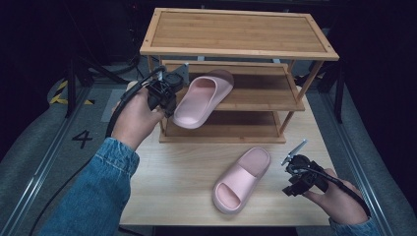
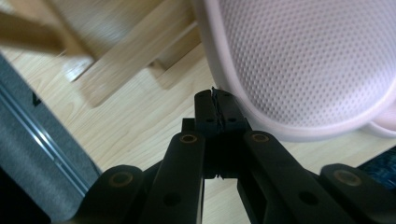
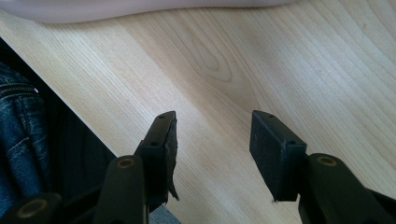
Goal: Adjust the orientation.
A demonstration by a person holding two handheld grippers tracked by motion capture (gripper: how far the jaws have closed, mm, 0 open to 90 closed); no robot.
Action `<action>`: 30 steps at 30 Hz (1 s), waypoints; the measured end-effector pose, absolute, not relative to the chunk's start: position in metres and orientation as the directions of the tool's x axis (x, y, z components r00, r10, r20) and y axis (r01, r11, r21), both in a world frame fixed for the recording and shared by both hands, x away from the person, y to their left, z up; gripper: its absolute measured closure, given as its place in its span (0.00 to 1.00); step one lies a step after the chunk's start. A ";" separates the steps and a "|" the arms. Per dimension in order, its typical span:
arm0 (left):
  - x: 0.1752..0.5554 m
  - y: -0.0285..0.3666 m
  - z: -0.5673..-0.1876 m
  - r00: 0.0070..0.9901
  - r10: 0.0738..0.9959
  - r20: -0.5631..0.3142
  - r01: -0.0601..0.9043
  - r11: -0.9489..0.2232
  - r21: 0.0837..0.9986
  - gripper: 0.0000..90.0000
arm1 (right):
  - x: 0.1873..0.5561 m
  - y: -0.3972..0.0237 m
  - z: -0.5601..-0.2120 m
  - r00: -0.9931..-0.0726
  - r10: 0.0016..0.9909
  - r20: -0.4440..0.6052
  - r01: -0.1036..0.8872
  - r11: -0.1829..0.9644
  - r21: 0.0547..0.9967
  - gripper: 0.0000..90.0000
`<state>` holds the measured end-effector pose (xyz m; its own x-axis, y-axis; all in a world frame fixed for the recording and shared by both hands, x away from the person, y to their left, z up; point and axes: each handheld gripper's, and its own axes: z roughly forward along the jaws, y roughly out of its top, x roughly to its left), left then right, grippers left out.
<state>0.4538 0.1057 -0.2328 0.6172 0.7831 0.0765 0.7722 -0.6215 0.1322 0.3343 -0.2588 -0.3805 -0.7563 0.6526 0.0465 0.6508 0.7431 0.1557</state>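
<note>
A pink slipper [image 1: 202,101] lies tilted on the middle shelf [image 1: 265,96] of a wooden rack, its heel end hanging off the front edge to the left. My left gripper [image 1: 171,104] is at that heel end. In the left gripper view its jaws [image 2: 217,98] stand pressed together with nothing between them, their tips against the rim of the slipper's dotted sole [image 2: 303,60]. A second pink slipper [image 1: 241,179] lies flat on the table. To its right my right gripper [image 1: 291,186] hovers low over the tabletop, open [image 3: 212,126] and empty.
The wooden rack [image 1: 236,29] has three levels and stands at the back of the light wood table [image 1: 177,177]. The near table edge and a denim sleeve [image 3: 18,126] show beside the right gripper. Grey floor with rails [image 1: 34,162] lies to the left.
</note>
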 end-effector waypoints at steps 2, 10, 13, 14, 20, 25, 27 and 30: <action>0.451 0.098 -0.232 0.633 0.770 0.077 0.758 -0.637 0.138 0.99 | 0.334 -0.259 -0.381 -0.756 0.653 0.044 0.651 0.742 0.157 0.57; 0.446 0.078 -0.233 0.673 0.737 0.064 0.723 -0.674 0.152 0.99 | 0.334 -0.259 -0.380 -0.757 0.652 0.044 0.650 0.743 0.163 0.58; 0.444 0.069 -0.232 0.691 0.720 0.065 0.704 -0.691 0.165 0.99 | 0.334 -0.259 -0.380 -0.755 0.654 0.042 0.651 0.741 0.163 0.58; 0.444 0.066 -0.232 0.694 0.717 0.066 0.702 -0.694 0.160 0.99 | 0.334 -0.259 -0.380 -0.757 0.652 0.044 0.650 0.743 0.162 0.58; 0.433 0.059 -0.227 0.715 0.696 0.065 0.679 -0.714 0.172 0.99 | 0.335 -0.258 -0.378 -0.762 0.646 0.042 0.642 0.748 0.168 0.57; 0.399 0.050 -0.215 0.761 0.649 0.015 0.633 -0.747 0.204 0.99 | 0.339 -0.255 -0.377 -0.767 0.641 0.043 0.638 0.752 0.168 0.57; 0.390 0.041 -0.219 0.785 0.619 0.003 0.609 -0.773 0.177 0.99 | 0.340 -0.254 -0.379 -0.773 0.632 0.044 0.630 0.759 0.164 0.57; 0.387 0.029 -0.227 0.808 0.589 -0.016 0.584 -0.796 0.160 0.99 | 0.340 -0.251 -0.380 -0.782 0.622 0.042 0.619 0.768 0.162 0.58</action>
